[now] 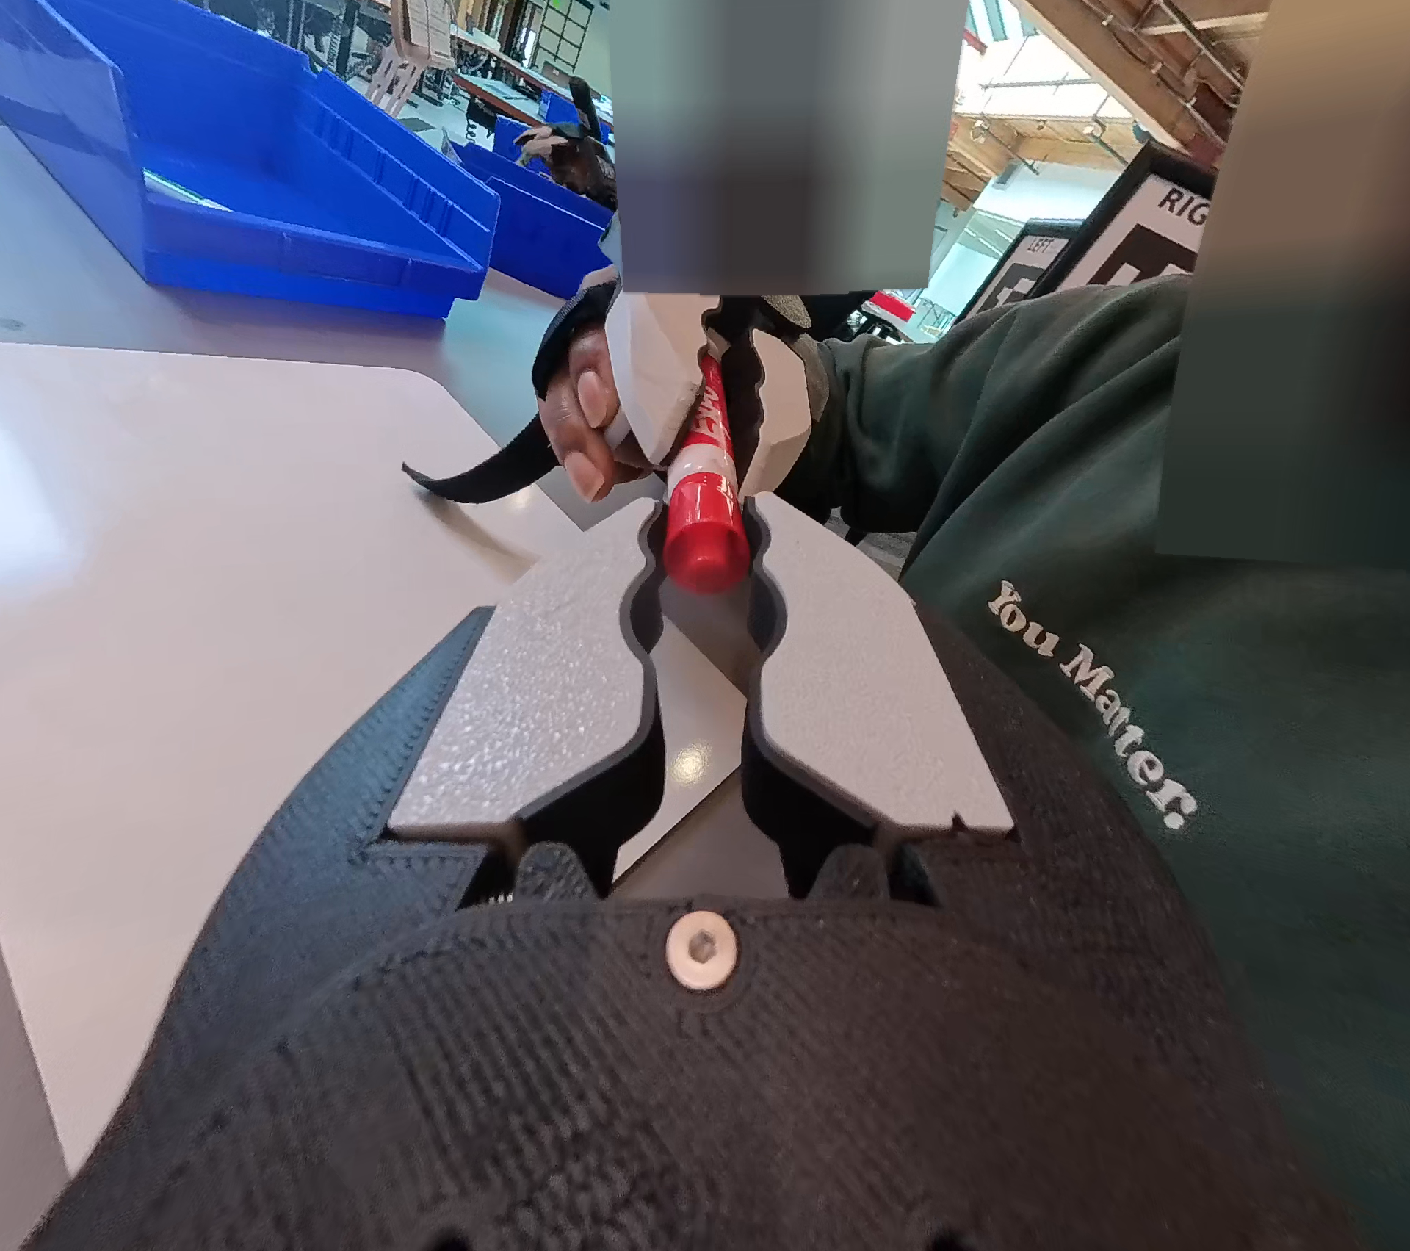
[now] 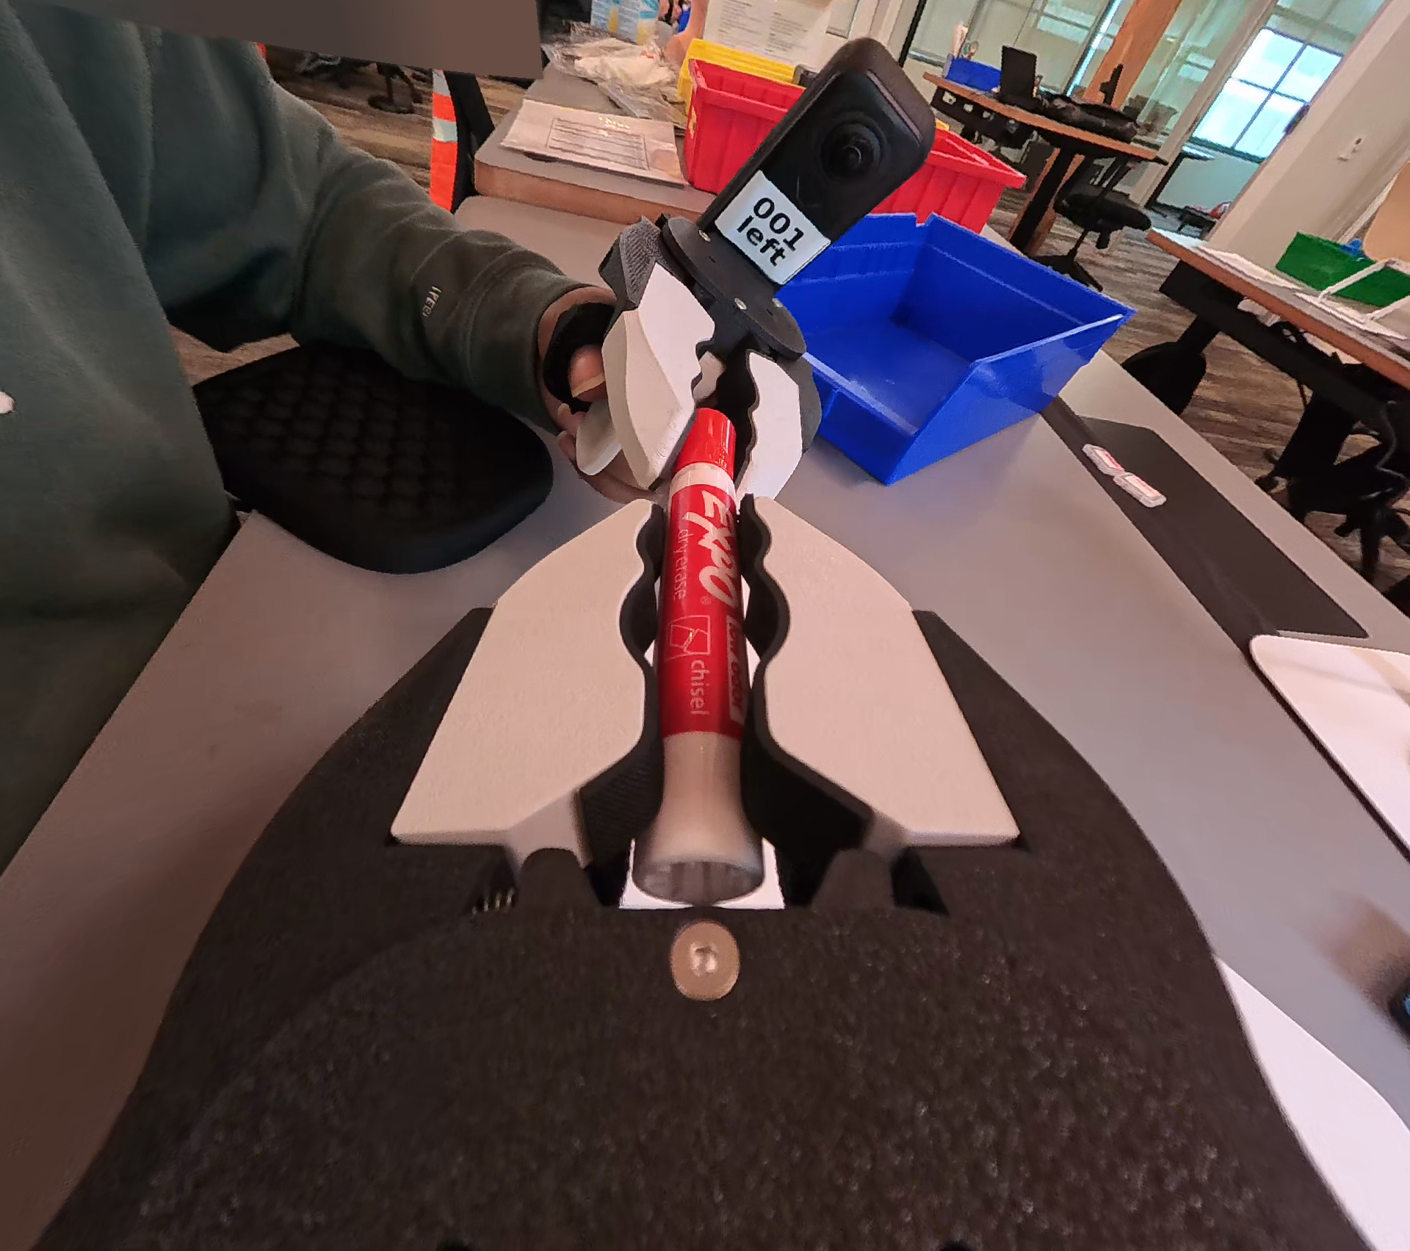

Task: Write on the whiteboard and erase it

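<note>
Tip to tip above the grey table (image 2: 992, 588): right gripper (image 2: 702, 520) clamped along the red marker (image 2: 698, 611), left gripper (image 1: 702, 512) pinching its red cap (image 1: 706, 535). Printed label on the barrel. Blue bin (image 2: 969, 367) beyond the marker; whiteboard (image 1: 191, 512) clearest in left wrist view.

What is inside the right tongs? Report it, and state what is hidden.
A red marker lies lengthwise between the fingers of the right tongs, grey butt end toward the camera. The left tongs cover its far end, so the tip cannot be seen.
</note>
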Available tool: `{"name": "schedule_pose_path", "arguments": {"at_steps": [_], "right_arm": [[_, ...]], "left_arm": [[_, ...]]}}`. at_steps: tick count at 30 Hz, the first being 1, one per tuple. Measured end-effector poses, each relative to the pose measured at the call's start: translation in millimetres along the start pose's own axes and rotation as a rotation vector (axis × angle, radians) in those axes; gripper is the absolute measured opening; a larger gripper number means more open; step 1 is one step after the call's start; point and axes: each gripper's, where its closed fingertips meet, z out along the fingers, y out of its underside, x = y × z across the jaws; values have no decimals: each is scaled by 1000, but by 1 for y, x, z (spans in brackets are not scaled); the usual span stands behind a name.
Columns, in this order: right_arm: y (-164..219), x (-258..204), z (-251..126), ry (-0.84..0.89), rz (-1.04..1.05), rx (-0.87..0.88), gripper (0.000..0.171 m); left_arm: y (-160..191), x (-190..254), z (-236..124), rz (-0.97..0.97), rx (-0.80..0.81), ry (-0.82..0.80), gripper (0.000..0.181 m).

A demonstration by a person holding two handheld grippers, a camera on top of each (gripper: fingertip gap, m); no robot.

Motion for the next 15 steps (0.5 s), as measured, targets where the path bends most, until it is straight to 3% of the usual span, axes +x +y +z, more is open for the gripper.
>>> {"name": "schedule_pose_path", "arguments": {"at_steps": [8, 9, 10, 11, 13, 15], "right_arm": [[-1, 4, 1, -17, 24, 12, 18], [-3, 7, -2, -11, 32, 26, 19], [-7, 18, -17, 8, 74, 72, 19], [-10, 35, -40, 45, 137, 117, 18], [4, 50, -58, 115, 101, 69, 18], [6, 39, -40, 64, 83, 51, 19]], "left_arm": [[-5, -3, -5, 29, 15, -26, 19], [-17, -8, -18, 14, 90, -50, 20], [-45, -23, -56, -39, 264, -106, 18], [-55, -33, -86, -13, 321, -166, 18], [-18, -36, -65, 124, 123, -244, 19], [-1, -37, -41, 200, 2, -262, 20]]}}
